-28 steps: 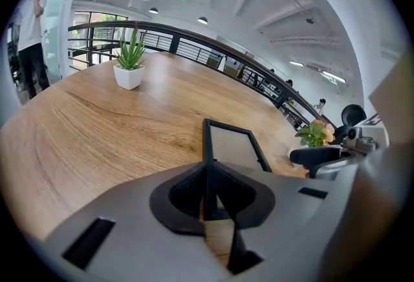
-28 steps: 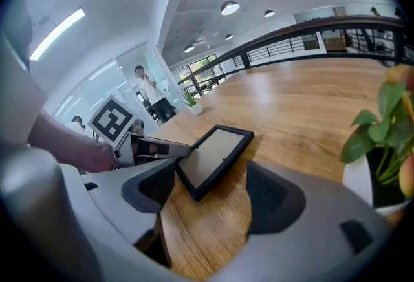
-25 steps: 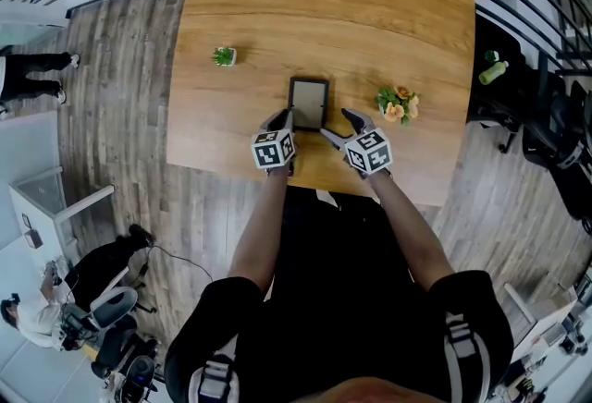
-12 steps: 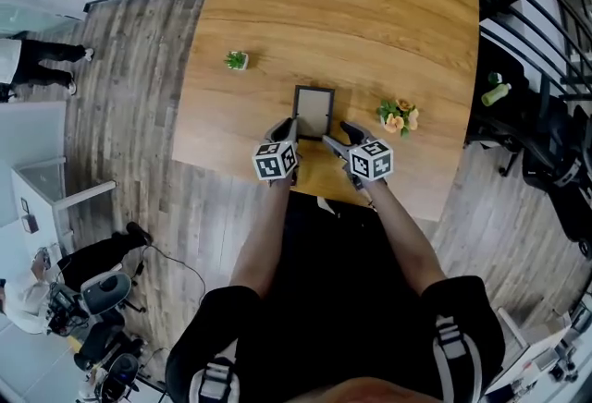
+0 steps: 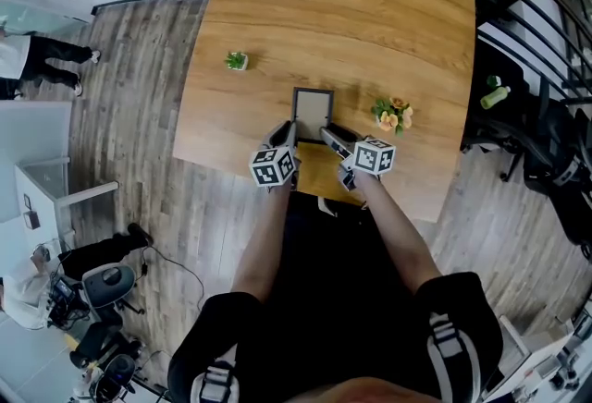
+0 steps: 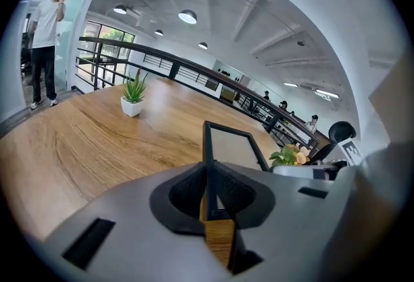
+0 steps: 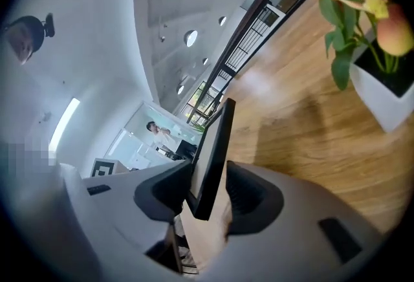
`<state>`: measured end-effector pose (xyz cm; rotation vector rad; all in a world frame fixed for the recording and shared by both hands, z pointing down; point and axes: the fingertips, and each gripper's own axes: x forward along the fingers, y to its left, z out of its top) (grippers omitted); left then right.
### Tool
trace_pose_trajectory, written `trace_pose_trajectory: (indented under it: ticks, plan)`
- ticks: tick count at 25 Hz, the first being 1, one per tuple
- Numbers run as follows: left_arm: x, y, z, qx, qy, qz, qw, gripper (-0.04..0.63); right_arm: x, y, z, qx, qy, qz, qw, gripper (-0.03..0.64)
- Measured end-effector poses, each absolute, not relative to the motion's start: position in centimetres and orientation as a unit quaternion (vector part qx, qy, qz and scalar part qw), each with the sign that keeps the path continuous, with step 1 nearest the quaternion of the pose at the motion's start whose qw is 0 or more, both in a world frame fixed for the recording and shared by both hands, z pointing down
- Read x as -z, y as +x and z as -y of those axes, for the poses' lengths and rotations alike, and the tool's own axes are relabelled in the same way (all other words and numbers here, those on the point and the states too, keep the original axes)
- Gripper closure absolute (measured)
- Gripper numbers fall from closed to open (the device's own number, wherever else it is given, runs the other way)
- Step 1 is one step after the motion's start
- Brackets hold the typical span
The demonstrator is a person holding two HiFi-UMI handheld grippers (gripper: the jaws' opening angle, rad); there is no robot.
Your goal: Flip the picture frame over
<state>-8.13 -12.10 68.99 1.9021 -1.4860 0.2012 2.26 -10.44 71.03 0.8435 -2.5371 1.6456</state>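
A black picture frame (image 5: 312, 111) with a pale inside is tilted up from the wooden table (image 5: 370, 13) near its front edge. My left gripper (image 5: 283, 137) is shut on the frame's left edge; in the left gripper view that thin black edge (image 6: 208, 164) stands clamped between the dark pads. My right gripper (image 5: 333, 140) sits at the frame's right side. In the right gripper view the frame (image 7: 210, 151) stands slanted between the jaws, which have just been closing, and a small gap still shows at one pad.
A small green plant in a white pot (image 5: 237, 61) stands to the left on the table. A pot of orange flowers (image 5: 394, 115) stands close to the right of the frame, near my right gripper. Railings run along the far side. A person (image 5: 37, 54) stands on the floor at left.
The frame's near end has risen off the table in the left gripper. The right gripper has rolled over and narrowed its jaws round the frame's right edge.
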Motion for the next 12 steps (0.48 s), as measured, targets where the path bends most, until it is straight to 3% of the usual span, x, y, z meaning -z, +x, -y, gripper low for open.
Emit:
trace_pose_trajectory:
  ticks: [5,12]
  plan:
    - [-68.1,-7.6,11.5,-0.066,0.742,0.570,0.347,0.538,-69.4,2.9,10.6,-0.559,0.259,0.785,-0.068,0.525]
    - [-67.4,-6.8,10.8,-0.069,0.747,0.572,0.332,0.538,-68.3,3.9,10.1,-0.570,0.244,0.780,-0.090,0.537]
